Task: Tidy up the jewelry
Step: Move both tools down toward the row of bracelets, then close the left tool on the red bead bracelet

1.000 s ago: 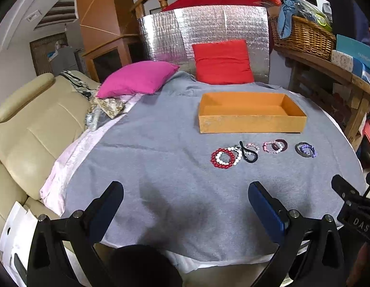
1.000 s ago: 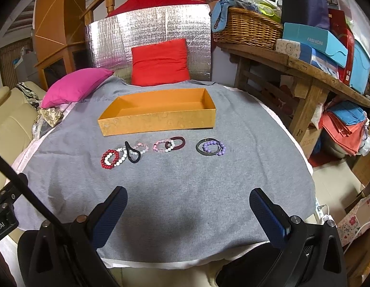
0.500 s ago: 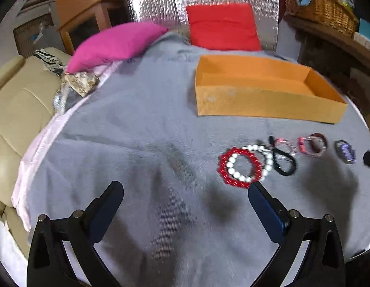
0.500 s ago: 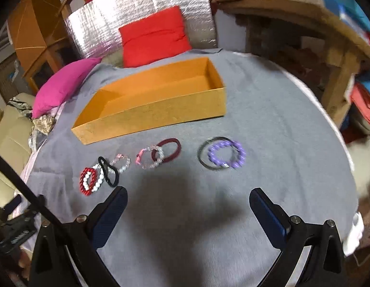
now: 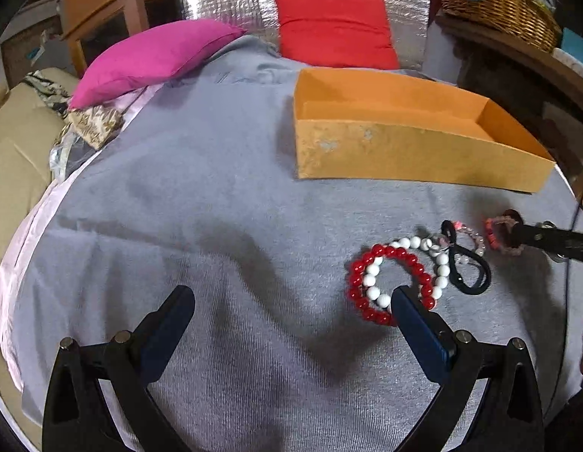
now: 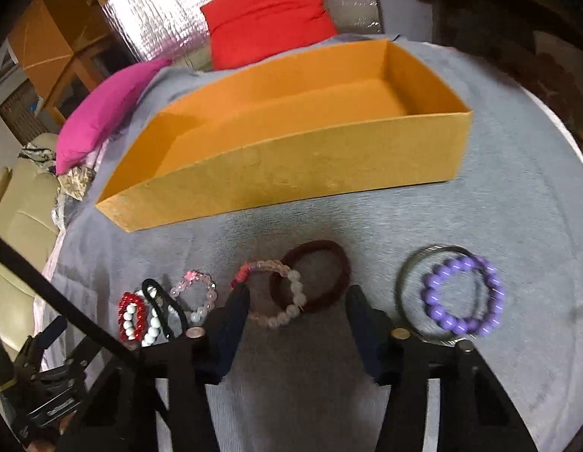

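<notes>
Right gripper (image 6: 297, 303) down over the middle pair of the row, jaws just drawn partway in, straddling the pale pink bead bracelet (image 6: 270, 293) and the near arc of the dark red hair tie (image 6: 310, 275); pads apparently not pressing yet, though blur makes contact hard to judge. Left gripper (image 5: 291, 307) spread wide, holding nothing, right fingertip just beside the red bead bracelet (image 5: 389, 286) that overlaps the white bead bracelet (image 5: 404, 263). Purple bead bracelet (image 6: 462, 295) inside a metal bangle (image 6: 408, 282) further right. Orange box (image 6: 291, 162) empty, on the grey cloth (image 5: 216, 196) just beyond the row. Best to close squarely on the overlap so both loops lift together, raise clear of the cloth, then carry over the near wall before letting go. Worth avoiding a drag that snags the black hair tie (image 5: 470, 275).
</notes>
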The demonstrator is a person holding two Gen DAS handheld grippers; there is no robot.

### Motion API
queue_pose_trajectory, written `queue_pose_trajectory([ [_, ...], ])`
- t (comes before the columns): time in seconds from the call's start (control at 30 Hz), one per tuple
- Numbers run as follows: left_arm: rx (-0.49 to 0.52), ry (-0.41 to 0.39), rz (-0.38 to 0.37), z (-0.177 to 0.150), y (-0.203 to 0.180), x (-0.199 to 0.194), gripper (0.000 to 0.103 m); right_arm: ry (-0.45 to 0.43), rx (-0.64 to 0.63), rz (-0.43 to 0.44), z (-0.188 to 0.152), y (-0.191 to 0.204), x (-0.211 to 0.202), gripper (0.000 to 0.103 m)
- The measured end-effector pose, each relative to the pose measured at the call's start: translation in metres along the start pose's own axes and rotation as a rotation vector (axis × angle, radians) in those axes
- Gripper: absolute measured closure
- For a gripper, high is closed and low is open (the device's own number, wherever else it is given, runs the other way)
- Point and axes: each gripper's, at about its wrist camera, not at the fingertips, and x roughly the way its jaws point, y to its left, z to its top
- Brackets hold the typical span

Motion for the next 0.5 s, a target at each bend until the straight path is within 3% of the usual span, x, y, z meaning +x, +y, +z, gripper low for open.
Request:
queue_pose_trajectory([
  [0.03,0.005,0.006,-0.013,0.000,0.000,0.001,0.000,0.001,-0.008,-0.023,-0.001,0.001,0.004,0.078],
  [0.13,0.007,0.030,-0.062,0.000,0.002,0.004,0.000,-0.019,-0.037,-0.052,-0.003,0.007,0.002,0.092],
  [0.37,0.050,0.068,-0.171,-0.002,-0.021,0.010,0.000,-0.047,-0.031,-0.022,-0.009,0.008,-0.007,0.095],
  [0.5,0.071,0.082,-0.184,-0.001,-0.033,0.016,0.004,-0.074,-0.020,0.001,-0.009,0.007,-0.017,0.095],
])
